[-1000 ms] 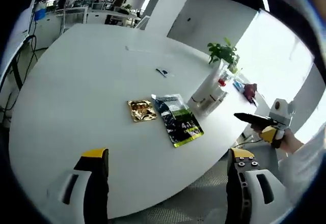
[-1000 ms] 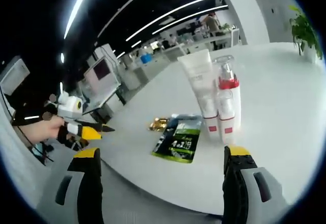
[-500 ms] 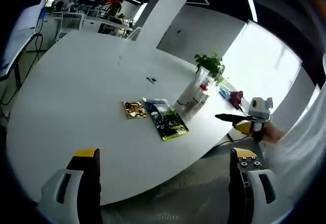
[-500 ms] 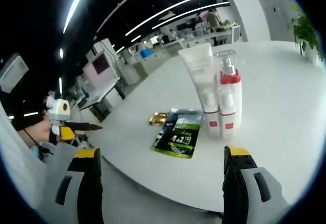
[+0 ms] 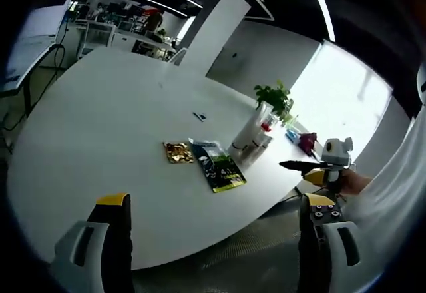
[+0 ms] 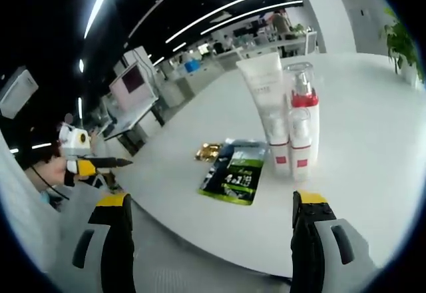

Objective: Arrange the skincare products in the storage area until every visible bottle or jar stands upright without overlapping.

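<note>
On the white surface (image 6: 373, 133) a tube (image 6: 265, 110) and pump bottle (image 6: 301, 123) stand touching beside flat sachets (image 6: 234, 176); light, tippy, best gripped mid-body, both grippers' fingers apart, empty.

A potted plant (image 5: 273, 98) stood far ahead of the left tongs; a monitor (image 6: 132, 83) sat beyond the table (image 6: 373, 140).

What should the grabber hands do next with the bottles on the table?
Probably bring the right gripper forward toward the white tube and pump bottle. Both already stand upright but pressed close, while the green sachet and gold sachet lie flat beside them. Both grippers, the left gripper too, hang open off the table edge, holding nothing.
</note>
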